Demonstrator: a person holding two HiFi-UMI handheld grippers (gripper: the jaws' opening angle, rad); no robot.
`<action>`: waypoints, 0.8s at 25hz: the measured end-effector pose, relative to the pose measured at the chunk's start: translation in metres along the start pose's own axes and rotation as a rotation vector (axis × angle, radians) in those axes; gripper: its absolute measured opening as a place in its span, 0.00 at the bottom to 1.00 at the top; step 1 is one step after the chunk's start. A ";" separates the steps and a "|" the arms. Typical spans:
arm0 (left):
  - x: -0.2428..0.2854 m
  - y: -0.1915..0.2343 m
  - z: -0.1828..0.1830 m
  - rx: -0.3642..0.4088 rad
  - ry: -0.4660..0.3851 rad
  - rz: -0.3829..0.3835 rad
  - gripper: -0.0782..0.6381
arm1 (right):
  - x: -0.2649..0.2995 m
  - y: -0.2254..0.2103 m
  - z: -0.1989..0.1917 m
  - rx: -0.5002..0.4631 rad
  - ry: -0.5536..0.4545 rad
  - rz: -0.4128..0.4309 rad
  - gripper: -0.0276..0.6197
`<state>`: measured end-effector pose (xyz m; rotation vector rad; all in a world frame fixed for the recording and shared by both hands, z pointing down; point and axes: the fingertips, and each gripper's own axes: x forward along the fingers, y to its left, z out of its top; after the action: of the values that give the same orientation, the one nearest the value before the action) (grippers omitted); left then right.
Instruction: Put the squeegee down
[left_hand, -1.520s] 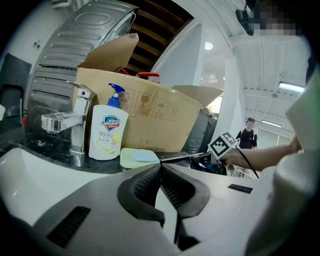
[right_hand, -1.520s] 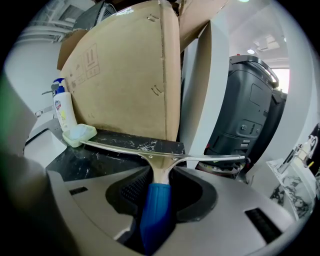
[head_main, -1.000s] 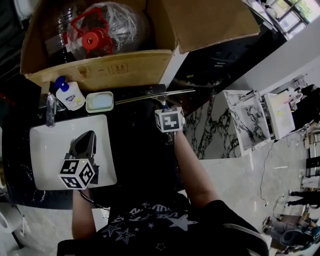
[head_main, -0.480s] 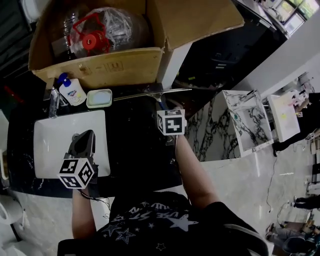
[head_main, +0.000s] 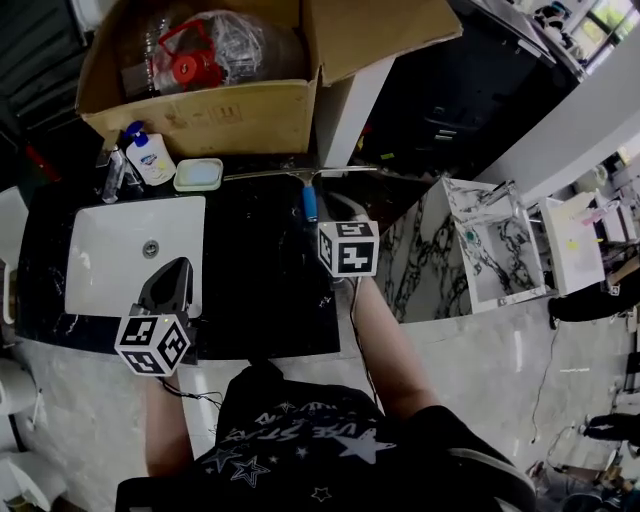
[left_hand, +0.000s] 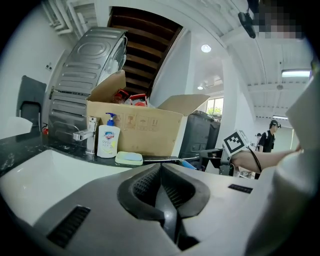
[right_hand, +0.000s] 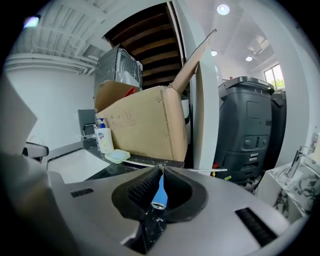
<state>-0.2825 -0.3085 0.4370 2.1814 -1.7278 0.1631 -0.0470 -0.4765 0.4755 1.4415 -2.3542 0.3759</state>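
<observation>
Squeegee (head_main: 309, 200) lies flat on the black tabletop (head_main: 260, 290), blade along the cardboard box (head_main: 215, 120), blue handle twd the person. R gripper (right_hand: 159, 172) is clear of it, jaws closing w/ nothing btwn them; the handle only shows beyond the gap. L gripper (left_hand: 161, 170) closed, empty, by the sink (head_main: 100, 250). Put-down looks done, imo; only backing off is left.

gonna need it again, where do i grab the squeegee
Grip the blue handle, coming from the counter's near edge: it sticks out toward you, square to the thin blade lying flat beside the cardboard box.
</observation>
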 end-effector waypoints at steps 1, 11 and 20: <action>-0.006 -0.006 -0.003 0.000 -0.001 0.005 0.14 | -0.007 0.002 -0.002 0.004 -0.004 0.015 0.13; -0.060 -0.066 -0.030 -0.002 -0.019 0.047 0.14 | -0.081 0.020 -0.028 -0.022 -0.028 0.140 0.13; -0.105 -0.113 -0.062 -0.006 -0.019 0.068 0.14 | -0.140 0.028 -0.058 -0.041 -0.026 0.206 0.13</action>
<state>-0.1925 -0.1685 0.4401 2.1273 -1.8118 0.1550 -0.0041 -0.3288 0.4669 1.1955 -2.5244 0.3614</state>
